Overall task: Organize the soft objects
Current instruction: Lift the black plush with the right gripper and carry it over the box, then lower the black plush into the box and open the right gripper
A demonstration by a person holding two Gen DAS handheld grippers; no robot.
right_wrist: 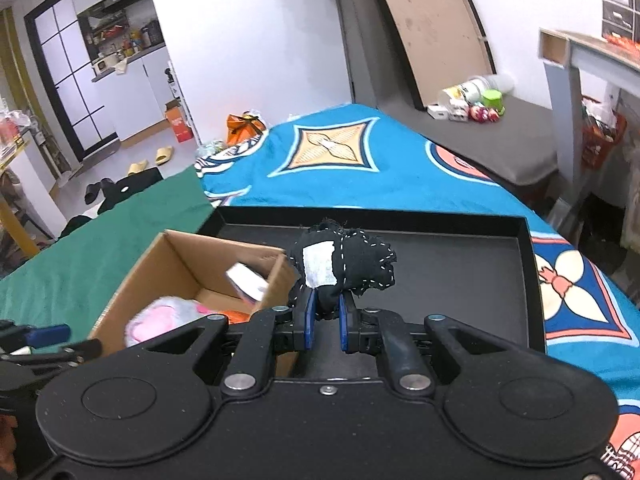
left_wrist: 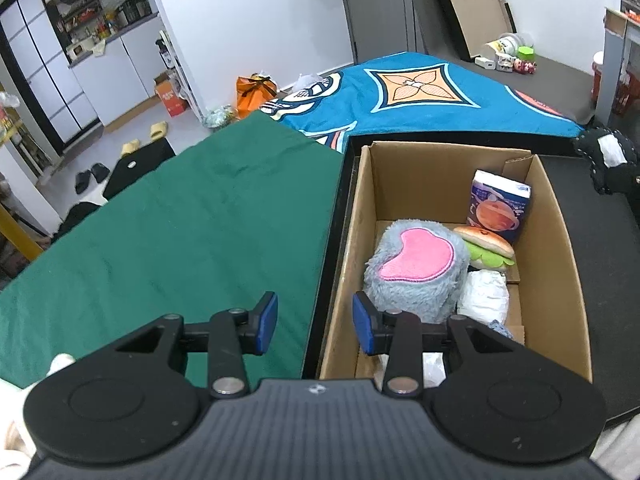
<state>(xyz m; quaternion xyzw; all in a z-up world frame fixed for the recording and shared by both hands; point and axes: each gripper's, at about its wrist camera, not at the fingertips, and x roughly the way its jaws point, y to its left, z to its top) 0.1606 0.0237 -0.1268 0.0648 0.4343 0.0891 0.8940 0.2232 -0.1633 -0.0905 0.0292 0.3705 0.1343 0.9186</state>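
Note:
A cardboard box [left_wrist: 560,216] stands in a black tray [right_wrist: 460,256]. In the box lie a grey plush with a pink heart [left_wrist: 416,268], a plush burger [left_wrist: 486,246], a tissue pack [left_wrist: 498,212] and a white bundle [left_wrist: 484,296]. My left gripper [left_wrist: 315,322] is open and empty over the box's left wall. My right gripper [right_wrist: 325,320] is shut on a black stitched cloth toy with a white label [right_wrist: 344,266], held above the tray just right of the box [right_wrist: 176,264]. The toy also shows in the left wrist view [left_wrist: 606,156].
A green cloth [left_wrist: 168,216] covers the surface left of the tray. A blue patterned blanket [right_wrist: 360,160] lies behind it. Jars and small items [right_wrist: 472,102] sit on a grey bench at the back right. Slippers [left_wrist: 156,130] lie on the floor.

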